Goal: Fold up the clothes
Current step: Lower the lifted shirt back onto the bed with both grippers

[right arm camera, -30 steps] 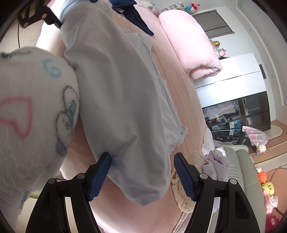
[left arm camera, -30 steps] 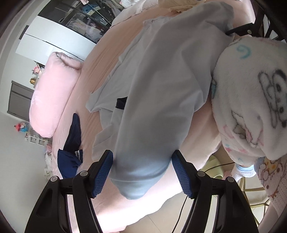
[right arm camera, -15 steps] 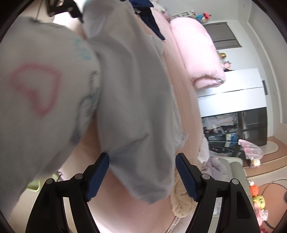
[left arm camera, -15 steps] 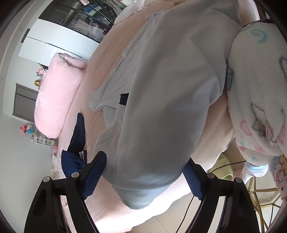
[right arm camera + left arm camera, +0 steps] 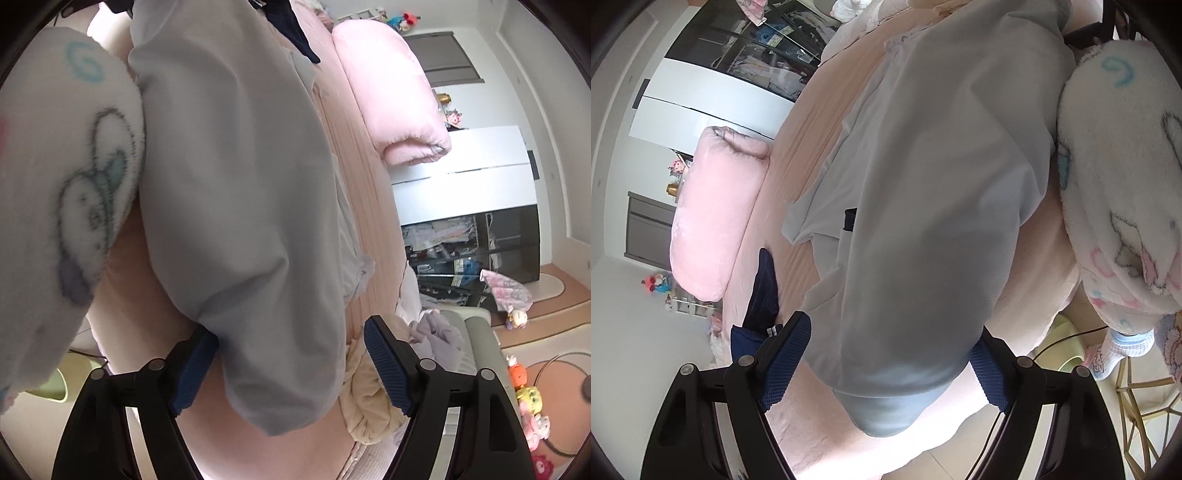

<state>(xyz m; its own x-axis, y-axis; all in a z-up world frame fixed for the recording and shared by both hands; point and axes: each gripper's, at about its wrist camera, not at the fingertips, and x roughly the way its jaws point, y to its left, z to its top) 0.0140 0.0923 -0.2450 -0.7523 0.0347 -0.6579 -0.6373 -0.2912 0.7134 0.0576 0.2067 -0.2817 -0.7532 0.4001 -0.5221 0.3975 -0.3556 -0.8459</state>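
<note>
Pale grey garment [image 5: 923, 229] lies on the pink bed [image 5: 820, 110], an end between each gripper's spread pads: left gripper [image 5: 890, 362] wide, gripping nothing; right gripper [image 5: 291, 362] opening, unclamped.

We see a pink bed [image 5: 820, 110] carrying a pale grey garment [image 5: 923, 221] at centre, a pink pillow [image 5: 716, 210] at nine o'clock and dark navy clothing [image 5: 762, 295] at eight.

Left tool [image 5: 890, 363]: jaws wider than a second ago, garment's [image 5: 923, 206] folded end now filling the gap.
Right tool [image 5: 290, 363]: jaws opening, garment end between them.
</note>
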